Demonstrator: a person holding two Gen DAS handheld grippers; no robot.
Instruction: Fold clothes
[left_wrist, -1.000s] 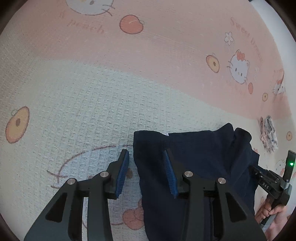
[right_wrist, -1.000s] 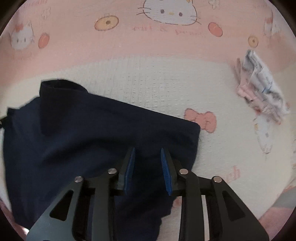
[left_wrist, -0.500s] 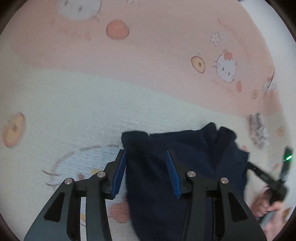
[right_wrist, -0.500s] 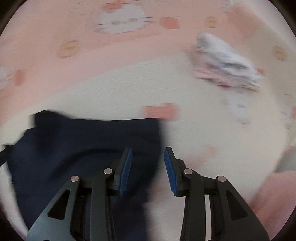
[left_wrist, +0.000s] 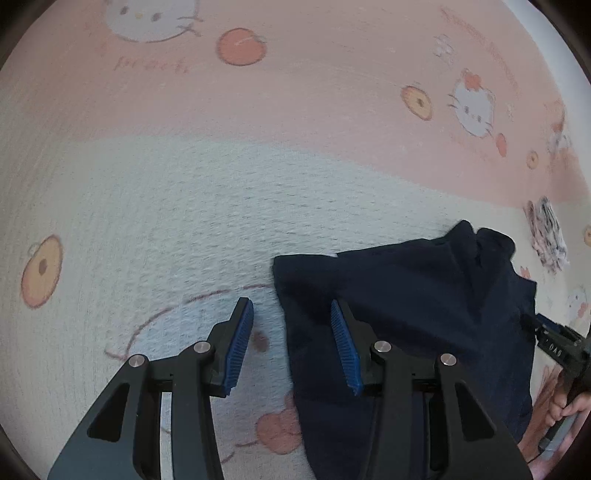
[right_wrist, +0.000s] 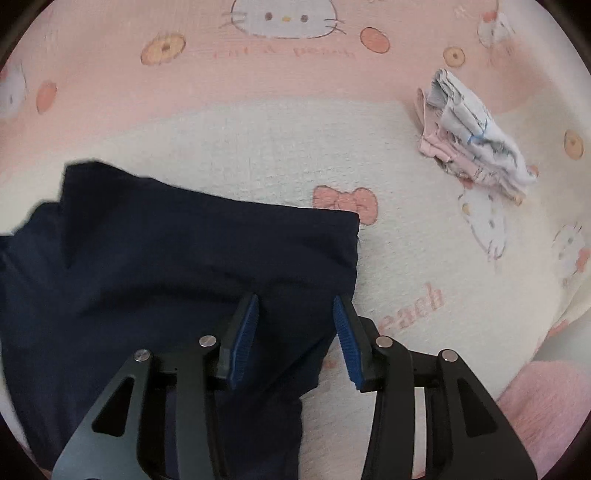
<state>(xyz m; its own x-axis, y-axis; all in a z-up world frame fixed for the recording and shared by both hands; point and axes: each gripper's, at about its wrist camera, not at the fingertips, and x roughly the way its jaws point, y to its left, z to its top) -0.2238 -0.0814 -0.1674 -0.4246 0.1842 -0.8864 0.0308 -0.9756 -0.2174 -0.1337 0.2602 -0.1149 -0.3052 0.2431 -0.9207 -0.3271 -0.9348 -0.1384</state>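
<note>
Now both grippers, left (left_wrist: 291, 341) and right (right_wrist: 295, 334), stand spread over the navy garment (right_wrist: 177, 266) mid-blanket (left_wrist: 184, 206); right jaws just widened, likely releasing a finished fold.

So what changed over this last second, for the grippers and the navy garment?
The right gripper has just been opening its jaws; the navy garment lies between them, no longer pinched. The left gripper opened slightly, straddling the garment's edge. The garment stayed flat on the blanket, and the small folded pile is untouched.
</note>
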